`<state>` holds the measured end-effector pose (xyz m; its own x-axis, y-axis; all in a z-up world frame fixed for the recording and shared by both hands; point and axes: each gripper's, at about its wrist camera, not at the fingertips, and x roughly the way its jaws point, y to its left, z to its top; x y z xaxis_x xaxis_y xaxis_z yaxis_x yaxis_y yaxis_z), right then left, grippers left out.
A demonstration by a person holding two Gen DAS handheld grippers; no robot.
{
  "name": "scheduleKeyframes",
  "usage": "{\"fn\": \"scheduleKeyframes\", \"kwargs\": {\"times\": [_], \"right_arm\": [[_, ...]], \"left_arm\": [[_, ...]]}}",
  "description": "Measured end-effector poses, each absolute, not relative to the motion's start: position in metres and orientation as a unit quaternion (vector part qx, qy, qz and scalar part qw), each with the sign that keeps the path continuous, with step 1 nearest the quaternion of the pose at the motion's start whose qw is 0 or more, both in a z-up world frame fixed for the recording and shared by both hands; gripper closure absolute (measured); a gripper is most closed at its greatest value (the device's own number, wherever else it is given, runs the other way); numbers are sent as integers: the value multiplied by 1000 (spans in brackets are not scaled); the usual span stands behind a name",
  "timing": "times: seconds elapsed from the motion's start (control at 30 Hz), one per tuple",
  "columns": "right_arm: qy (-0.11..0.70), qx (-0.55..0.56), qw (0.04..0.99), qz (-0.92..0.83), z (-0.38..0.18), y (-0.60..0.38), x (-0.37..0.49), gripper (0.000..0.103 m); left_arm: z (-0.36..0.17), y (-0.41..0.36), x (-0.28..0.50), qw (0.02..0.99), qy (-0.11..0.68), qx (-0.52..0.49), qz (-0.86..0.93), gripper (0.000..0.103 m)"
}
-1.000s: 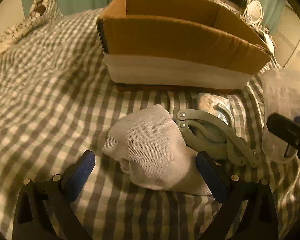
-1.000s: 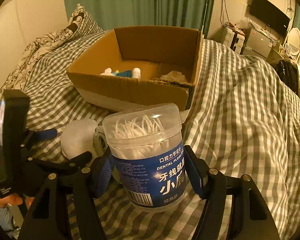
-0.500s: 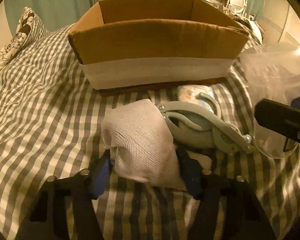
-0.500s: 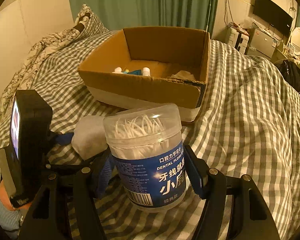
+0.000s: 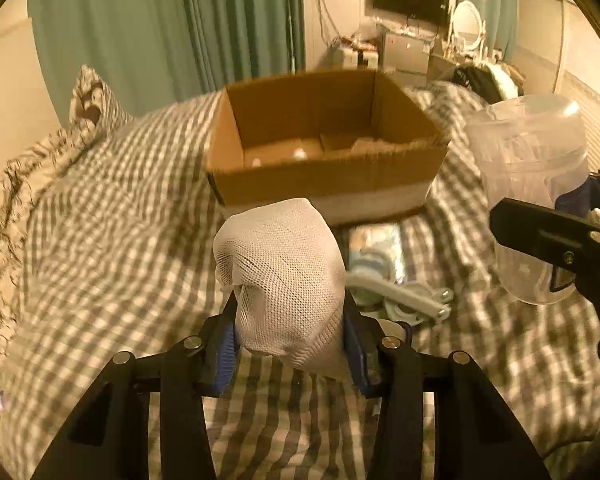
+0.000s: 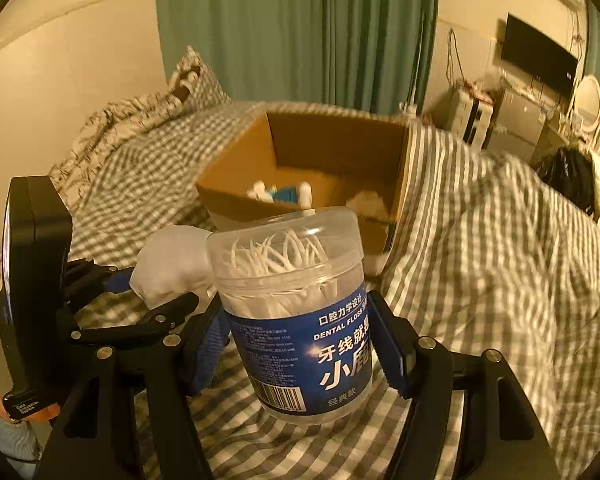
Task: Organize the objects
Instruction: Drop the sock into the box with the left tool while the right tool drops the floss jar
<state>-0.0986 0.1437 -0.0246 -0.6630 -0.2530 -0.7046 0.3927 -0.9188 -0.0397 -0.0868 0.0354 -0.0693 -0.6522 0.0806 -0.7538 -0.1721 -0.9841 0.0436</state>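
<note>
Left gripper (image 5: 288, 344) pinching soft, light mesh sock (image 5: 282, 276) mid-bundle; right gripper (image 6: 300, 344) clamping rigid, slippery floss jar (image 6: 300, 320) at label.

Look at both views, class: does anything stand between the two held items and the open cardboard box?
Nothing visible does. The white sock and floss jar are held clear above the bedspread, and the cardboard box lies open just beyond.

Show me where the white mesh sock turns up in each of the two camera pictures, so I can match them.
Left wrist view: the white mesh sock sits centre, low, pinched between the left gripper pads.
Right wrist view: it shows at left of middle, just left of the dental floss jar, partly hidden by it.
Shared landmark: the open cardboard box on the checked bedspread, behind the sock in both.
</note>
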Motion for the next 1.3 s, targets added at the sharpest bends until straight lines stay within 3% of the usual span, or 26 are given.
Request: {"fn": "scheduleKeyframes", "kwargs": {"times": [0.27,0.6,0.9,1.3], "right_arm": [[109,323,183,-922,21,139,-100,38],[102,300,176,-932,56,141,-162,38],[93,329,171,-924,49,129,-245,38],[96,384,166,-903,-5,122,-315,38]], "left_arm": [[-10,41,-88,79,72,-352,930,57],[37,48,-153,78,76,-296,949,57],[17,45,-232,81,59,-327,940,57],[-26,48,-285,94,63,-355,928,57]]}}
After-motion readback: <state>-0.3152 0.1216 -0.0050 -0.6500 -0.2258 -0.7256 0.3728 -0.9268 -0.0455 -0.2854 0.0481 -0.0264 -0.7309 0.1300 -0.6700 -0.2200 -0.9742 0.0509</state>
